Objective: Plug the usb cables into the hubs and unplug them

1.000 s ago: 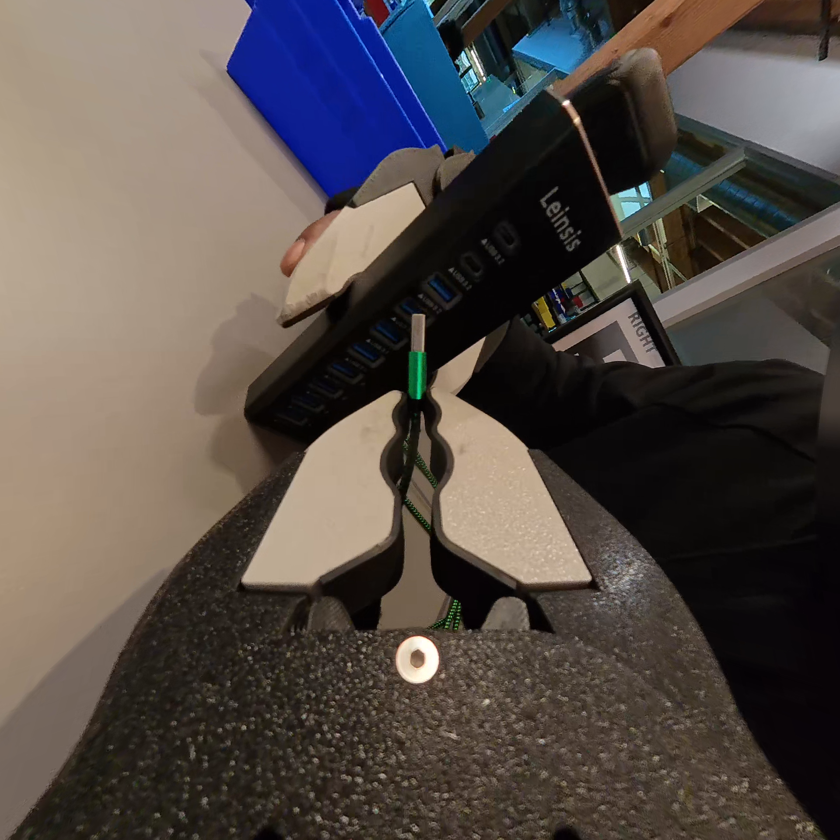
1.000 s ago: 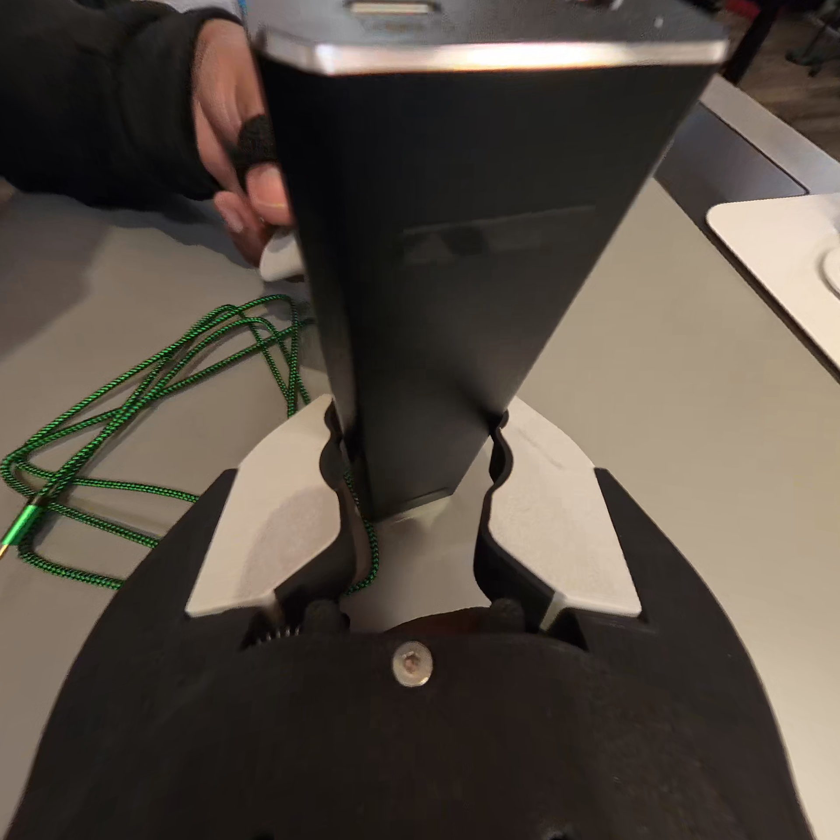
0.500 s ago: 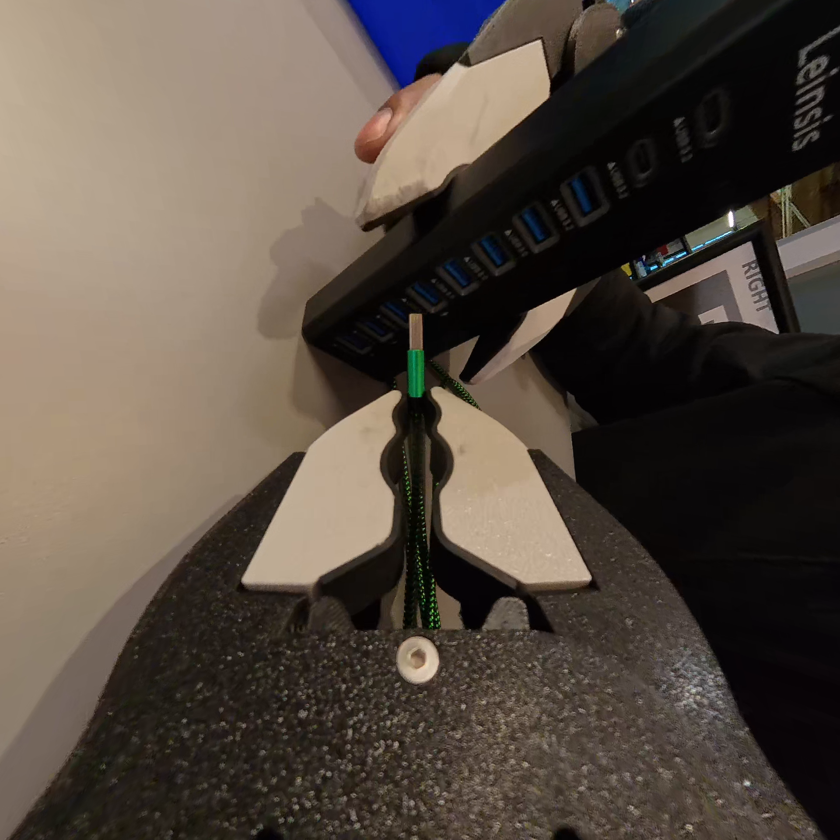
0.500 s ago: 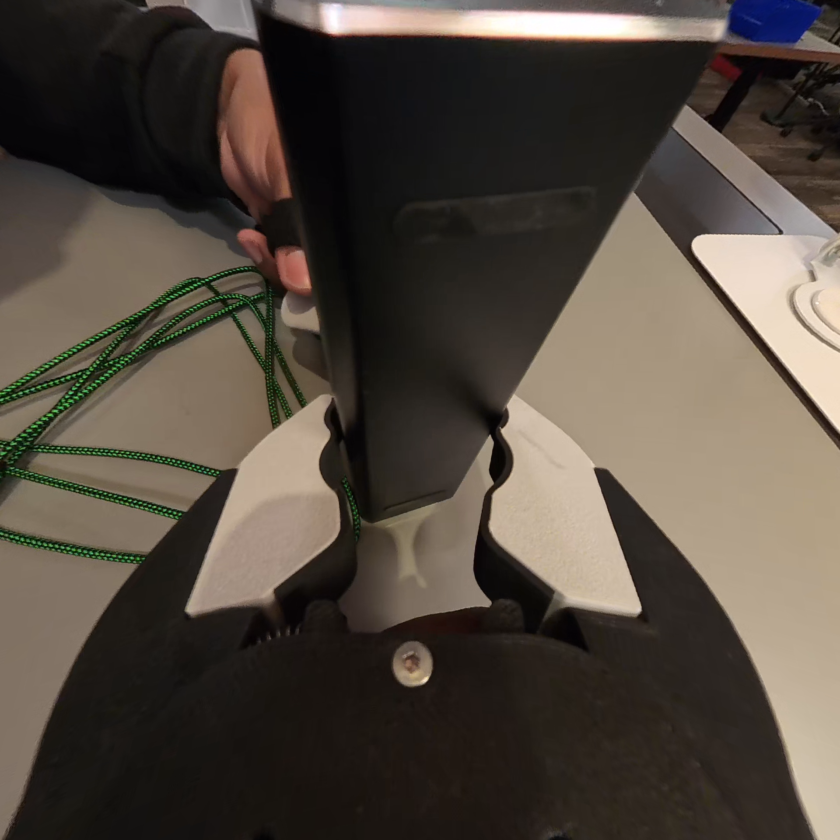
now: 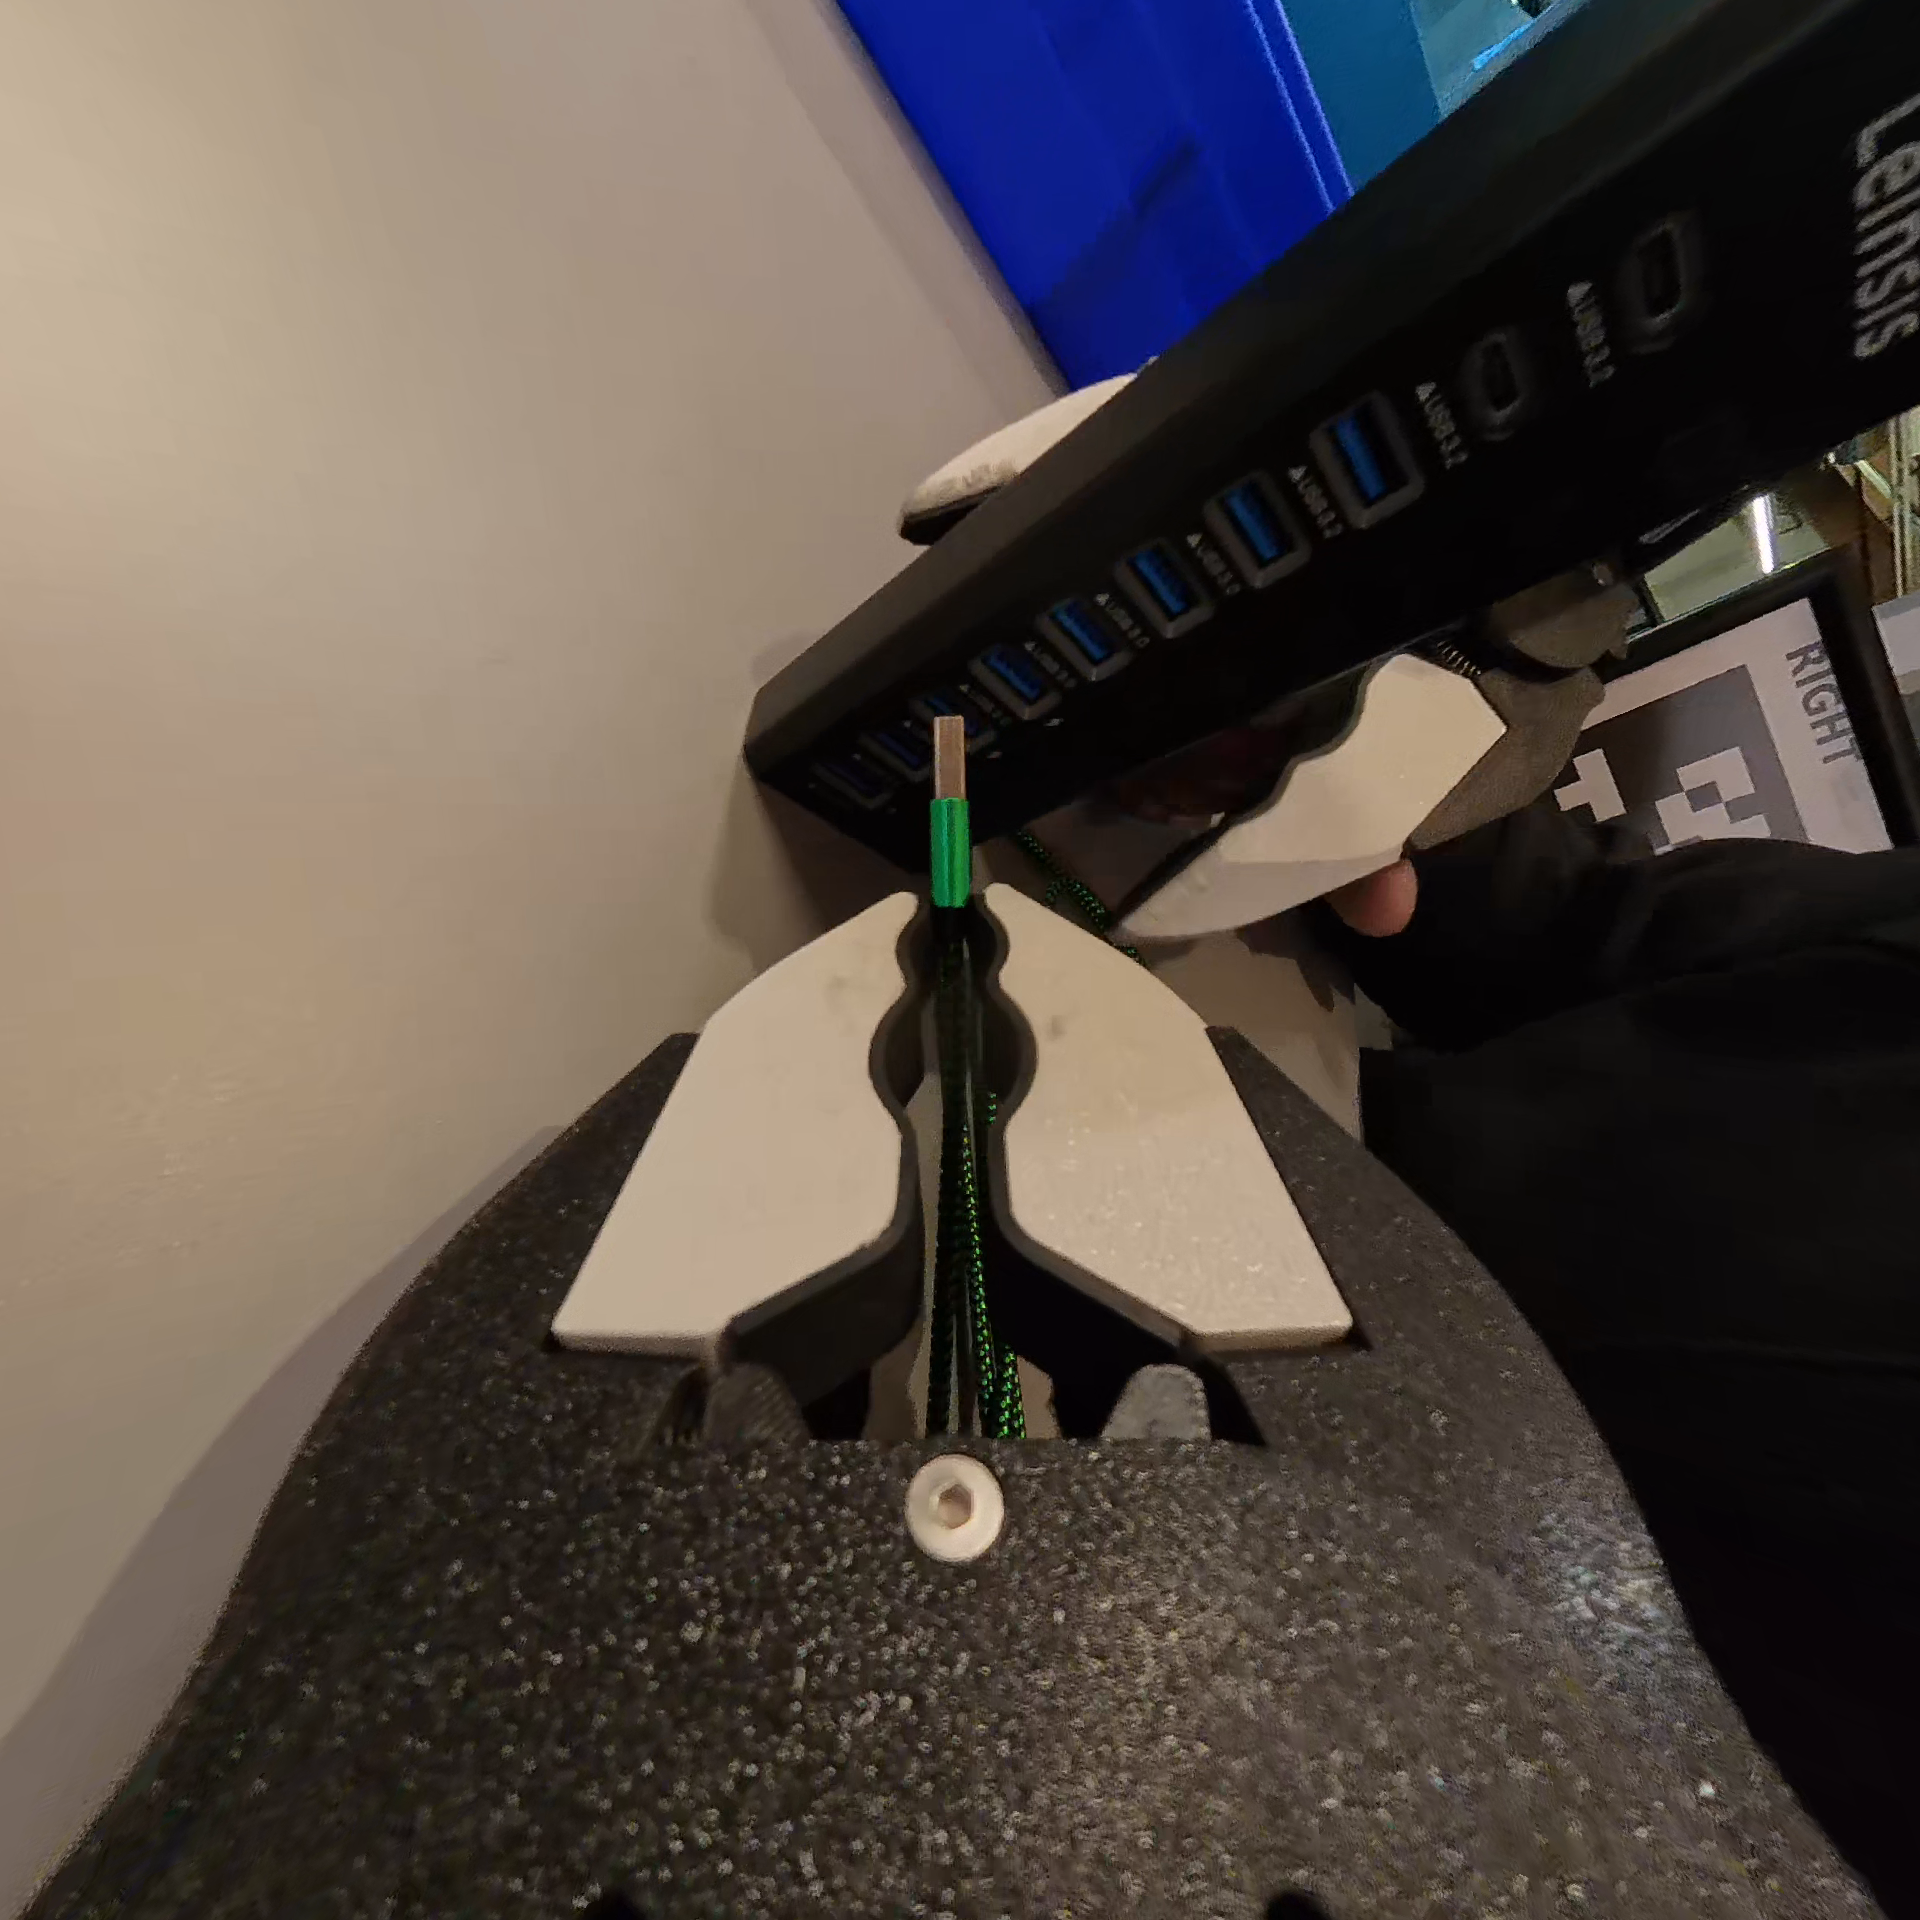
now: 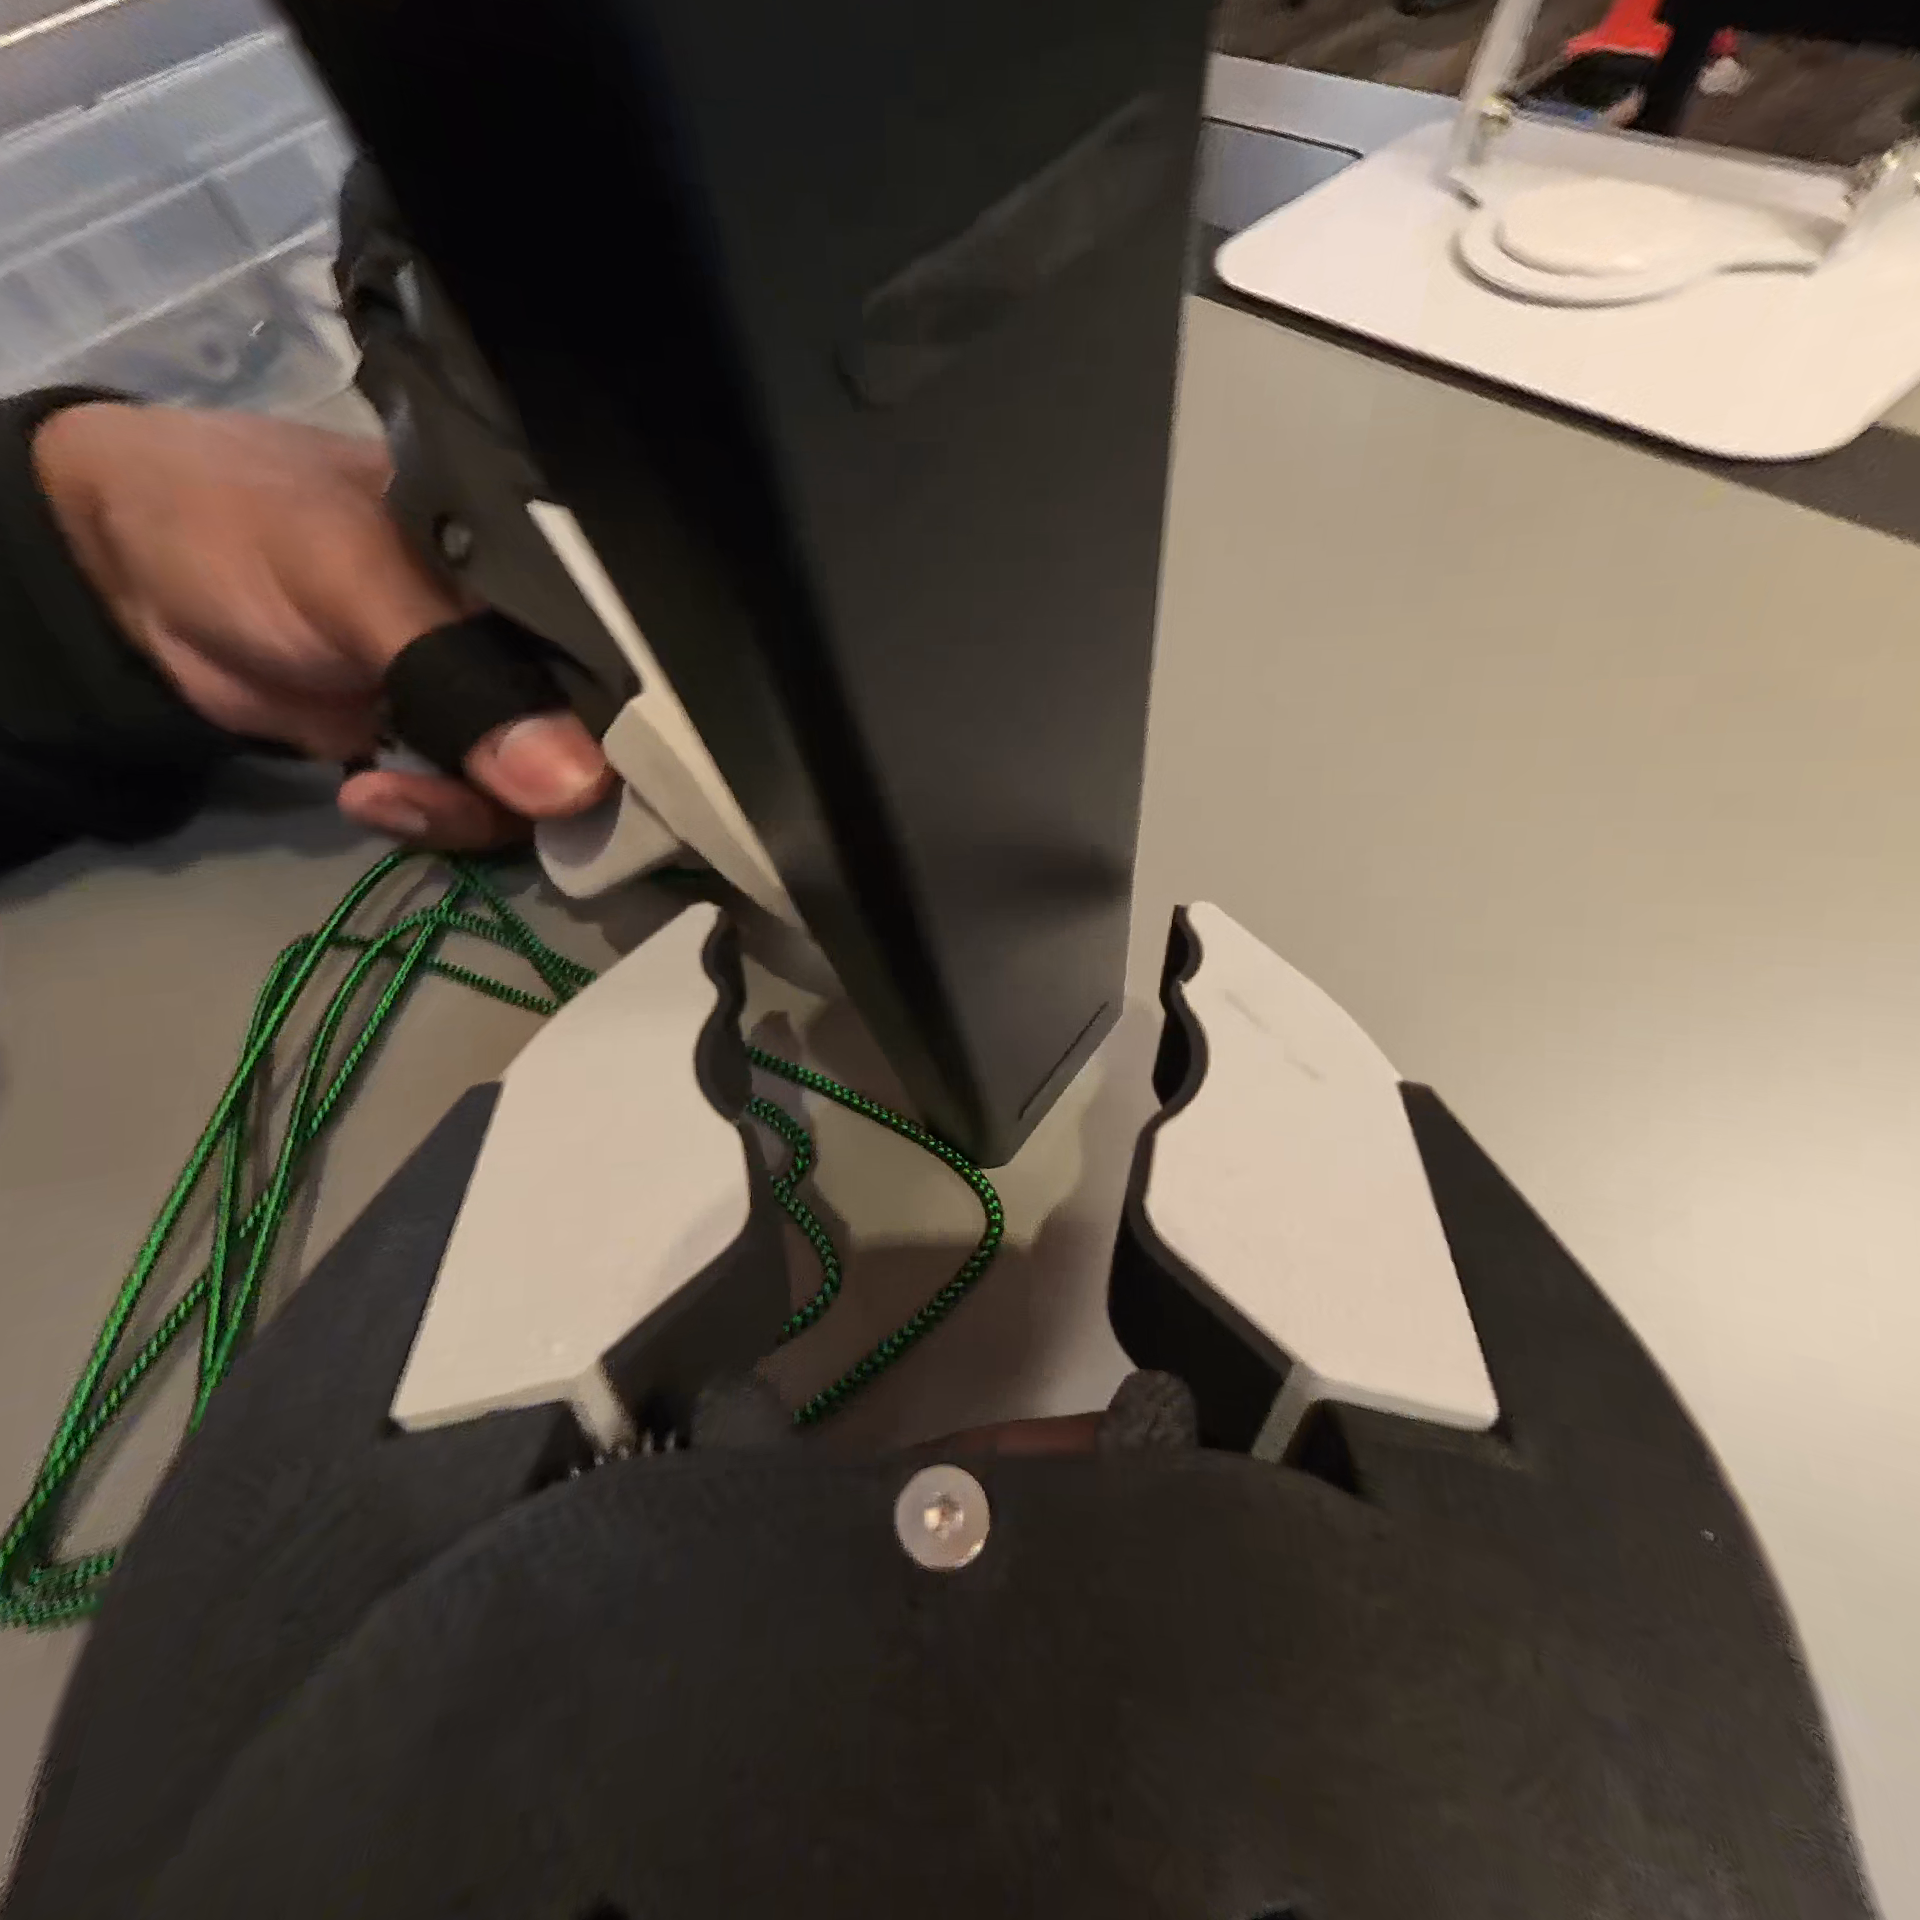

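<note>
My left gripper (image 5: 948, 906) is shut on the green sleeve of a USB plug (image 5: 948, 852). The plug's metal tip stands against the row of blue ports near the low end of the black hub (image 5: 1299, 499). I cannot tell if the tip is inside a port. In the right wrist view my right gripper (image 6: 945, 925) is open around the hub (image 6: 883, 520), with a gap on each side. The hub leans, and its low corner is on the table (image 6: 1455, 831). The green braided cable (image 6: 260, 1091) trails left across the table and under the hub.
A blue bin (image 5: 1143, 208) stands behind the hub. A white pad with a clear stand (image 6: 1558, 312) lies at the table's far right. A clear plastic box (image 6: 156, 208) is at the far left. A person's hand (image 6: 260, 582) holds the left gripper. Left and right tips are no more than a few centimetres apart.
My right gripper's jaws have spread apart from the hub's sides and the hub has tilted. My left gripper has brought the plug from the middle ports to ports near the hub's low end.
</note>
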Demonstrator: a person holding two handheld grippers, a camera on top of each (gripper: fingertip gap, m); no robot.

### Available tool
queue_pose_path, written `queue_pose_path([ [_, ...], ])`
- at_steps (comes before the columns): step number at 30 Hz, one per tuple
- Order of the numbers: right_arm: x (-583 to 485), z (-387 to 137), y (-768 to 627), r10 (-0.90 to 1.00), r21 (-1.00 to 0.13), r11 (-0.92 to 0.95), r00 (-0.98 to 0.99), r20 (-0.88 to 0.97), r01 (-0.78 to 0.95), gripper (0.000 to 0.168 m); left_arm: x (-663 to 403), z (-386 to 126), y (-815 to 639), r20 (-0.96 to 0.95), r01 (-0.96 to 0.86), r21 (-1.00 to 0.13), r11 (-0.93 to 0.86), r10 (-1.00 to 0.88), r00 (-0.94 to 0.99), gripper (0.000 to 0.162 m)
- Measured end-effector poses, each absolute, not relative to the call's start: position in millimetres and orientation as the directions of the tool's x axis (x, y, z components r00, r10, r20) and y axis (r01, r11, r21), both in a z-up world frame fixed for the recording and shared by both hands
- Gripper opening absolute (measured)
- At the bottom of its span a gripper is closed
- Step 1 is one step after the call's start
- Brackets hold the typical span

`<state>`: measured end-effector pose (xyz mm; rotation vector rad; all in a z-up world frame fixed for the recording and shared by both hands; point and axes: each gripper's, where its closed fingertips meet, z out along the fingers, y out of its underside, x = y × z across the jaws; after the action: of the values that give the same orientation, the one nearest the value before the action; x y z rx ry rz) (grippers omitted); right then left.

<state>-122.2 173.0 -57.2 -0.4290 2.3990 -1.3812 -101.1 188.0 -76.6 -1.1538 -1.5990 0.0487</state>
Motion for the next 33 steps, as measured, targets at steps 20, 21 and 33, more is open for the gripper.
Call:
queue_pose_path([
  [20, -125, -34, 154, -0.475, -0.940, 0.325, -0.877, -0.068, -0.103, 0.028, -97, -67, 186, 0.806, 0.614, -0.515, 0.599, 0.582, 0.108, 0.005],
  [21, -124, -31, 154, -0.487, -0.947, 0.287, -0.873, -0.016, -0.143, 0.028, -97, -66, 187, 0.813, 0.611, -0.511, 0.605, 0.571, 0.114, 0.005],
  [33, -120, -22, 160, -0.503, -0.932, 0.121, -0.831, 0.239, -0.342, 0.028, -97, -52, 188, 0.884, 0.584, -0.443, 0.680, 0.438, 0.160, 0.005],
])
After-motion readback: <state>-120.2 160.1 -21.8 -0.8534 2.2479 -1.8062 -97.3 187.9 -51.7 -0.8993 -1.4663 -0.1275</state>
